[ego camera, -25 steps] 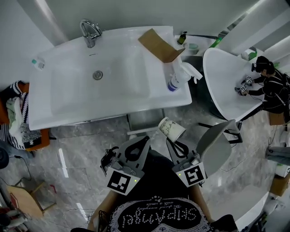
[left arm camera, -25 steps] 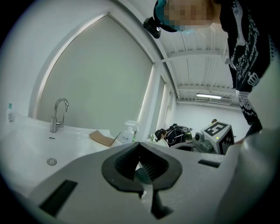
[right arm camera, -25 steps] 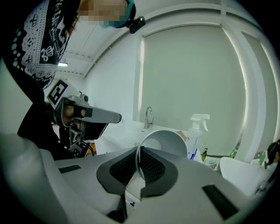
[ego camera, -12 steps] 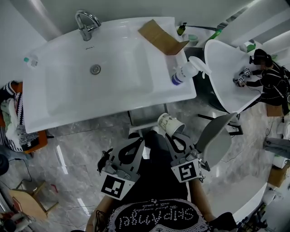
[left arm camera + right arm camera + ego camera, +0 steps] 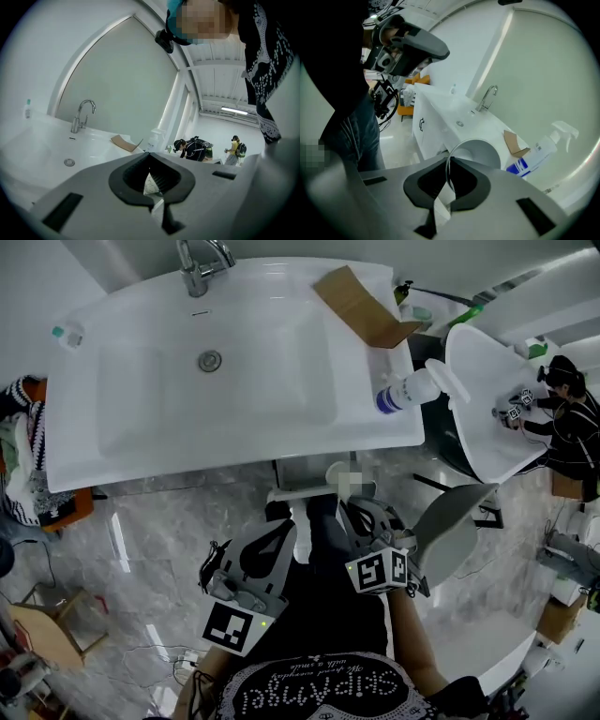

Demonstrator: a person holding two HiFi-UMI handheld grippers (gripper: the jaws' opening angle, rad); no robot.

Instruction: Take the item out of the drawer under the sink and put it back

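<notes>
Lower than a second ago, the right hand-held gripper (image 5: pixel 360 514) pinches the paper cup (image 5: pixel 480 154) by its rim, just before the drawer (image 5: pixel 302 474) under the sink (image 5: pixel 234 362), apparently for return. Left hand-held gripper (image 5: pixel 274 545) is closed, empty, clear of the path.

The only words that can be read are on the person's black shirt (image 5: pixel 323 695) at the near edge: "SkipAngel" in pale studs, seen upside down. The cubes on the left hand-held gripper (image 5: pixel 287 529) and right hand-held gripper (image 5: pixel 350 505) carry black-and-white square markers with no letters. The print on the spray bottle's (image 5: pixel 405 393) blue label, at the counter's right end, is too small to read.
</notes>
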